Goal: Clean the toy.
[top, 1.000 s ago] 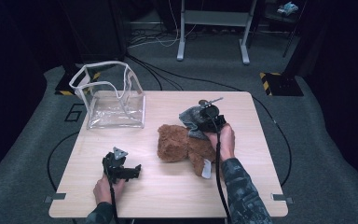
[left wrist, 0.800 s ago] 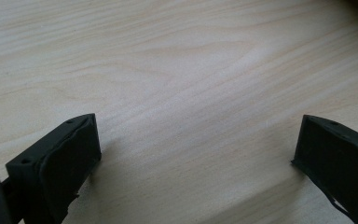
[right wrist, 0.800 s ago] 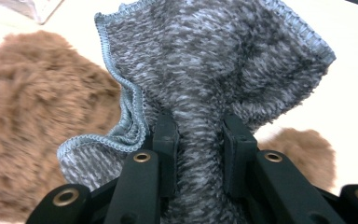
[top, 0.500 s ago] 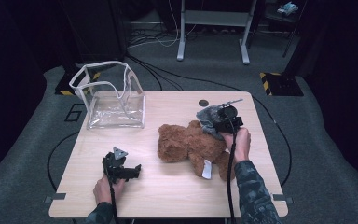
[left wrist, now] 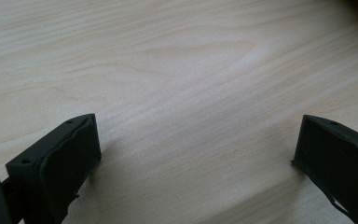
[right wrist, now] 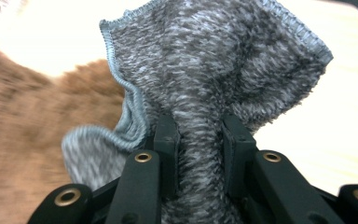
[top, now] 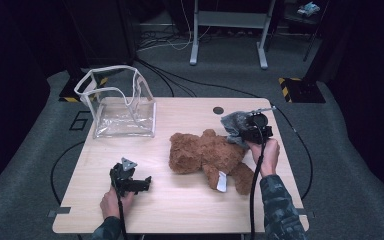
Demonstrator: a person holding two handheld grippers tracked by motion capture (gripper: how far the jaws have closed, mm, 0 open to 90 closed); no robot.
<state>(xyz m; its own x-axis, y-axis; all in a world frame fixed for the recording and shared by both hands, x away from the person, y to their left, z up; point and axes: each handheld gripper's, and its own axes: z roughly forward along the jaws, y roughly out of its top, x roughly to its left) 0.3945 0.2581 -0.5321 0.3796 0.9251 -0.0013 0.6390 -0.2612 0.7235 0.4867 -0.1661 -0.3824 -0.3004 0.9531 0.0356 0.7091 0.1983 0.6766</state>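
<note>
Grey cloth (right wrist: 200, 70) above wooden table (top: 190, 210)

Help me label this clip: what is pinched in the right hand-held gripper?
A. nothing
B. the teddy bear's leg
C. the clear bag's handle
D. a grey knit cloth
D: in the right gripper view the right hand-held gripper has both jaws pressed on a bunched grey knit cloth, with the brown teddy bear lying beside it.

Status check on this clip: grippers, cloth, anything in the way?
Right gripper shut on grey cloth, beside the brown teddy bear. Left gripper open over bare table. Clear bag stands apart, nothing blocking.
</note>
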